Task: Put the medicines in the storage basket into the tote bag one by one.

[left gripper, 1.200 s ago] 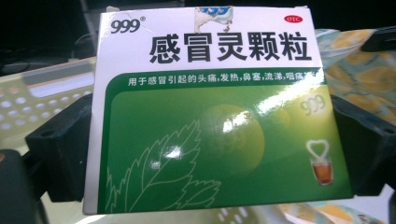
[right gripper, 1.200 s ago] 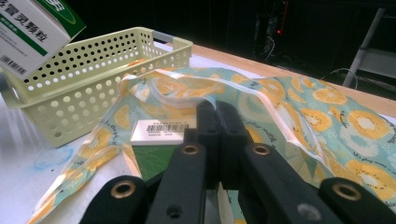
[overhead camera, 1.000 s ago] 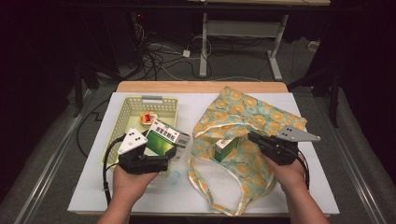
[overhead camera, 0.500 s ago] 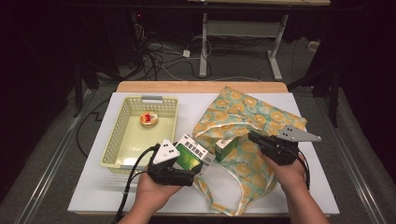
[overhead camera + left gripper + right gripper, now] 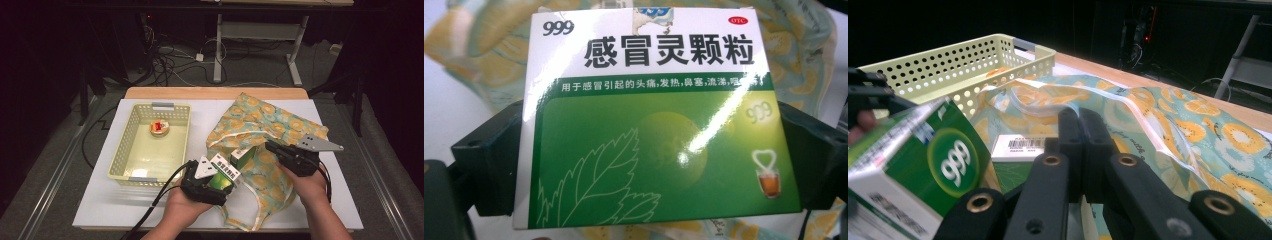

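From the high view, the left claw (image 5: 216,181) is clamped on a green and white medicine box (image 5: 223,176). It holds the box just above the table (image 5: 100,205), right at the edge of the orange-print bag (image 5: 260,125). The yellow basket (image 5: 131,145) sits at about 10 o'clock from the box, and one small round thing (image 5: 159,128) lies in it. The right claw (image 5: 274,148) is at the bag's mouth, at about 2 o'clock from the box. A second green box (image 5: 243,157) sits in the bag's opening, just beside that claw.

In the left gripper view, the medicine box (image 5: 654,125) is big and close. A black jaw presses on each side of it, so the grip looks firm. The bag (image 5: 489,45) shows behind it, from 9 o'clock round to 3 o'clock.

In the right gripper view, the right claw (image 5: 1080,135) has its two jaws together, pinching a fold of the bag's cloth (image 5: 1048,102). The held box (image 5: 923,165) comes in at 8 o'clock, and the basket (image 5: 968,60) stands at 11 o'clock.

I think the packing is partly done. One box looks already inside the bag. This box is at the mouth but not in yet. The round thing in the basket looks left to move.
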A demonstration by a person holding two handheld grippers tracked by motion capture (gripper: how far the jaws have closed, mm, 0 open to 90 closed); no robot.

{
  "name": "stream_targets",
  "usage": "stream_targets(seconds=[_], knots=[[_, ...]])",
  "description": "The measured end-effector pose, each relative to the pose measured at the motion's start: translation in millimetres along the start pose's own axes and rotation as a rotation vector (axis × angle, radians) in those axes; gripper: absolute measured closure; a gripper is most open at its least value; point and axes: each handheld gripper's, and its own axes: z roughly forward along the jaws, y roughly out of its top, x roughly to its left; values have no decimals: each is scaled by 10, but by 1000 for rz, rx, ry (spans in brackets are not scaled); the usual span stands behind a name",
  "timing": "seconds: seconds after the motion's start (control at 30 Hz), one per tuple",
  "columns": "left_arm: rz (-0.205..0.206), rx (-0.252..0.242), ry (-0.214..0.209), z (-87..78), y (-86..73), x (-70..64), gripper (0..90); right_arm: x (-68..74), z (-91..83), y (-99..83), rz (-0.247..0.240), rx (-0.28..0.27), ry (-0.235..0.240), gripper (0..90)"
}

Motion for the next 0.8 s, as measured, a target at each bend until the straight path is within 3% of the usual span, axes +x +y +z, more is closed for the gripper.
stream_targets(seconds=[0.37,0.8], knots=[[4,11,7,215,148,-30,50,41,22,31,-4,-8,11,900],[11,-1,77,471,438,9,49,103,45,74,-10,-23,34,900]])
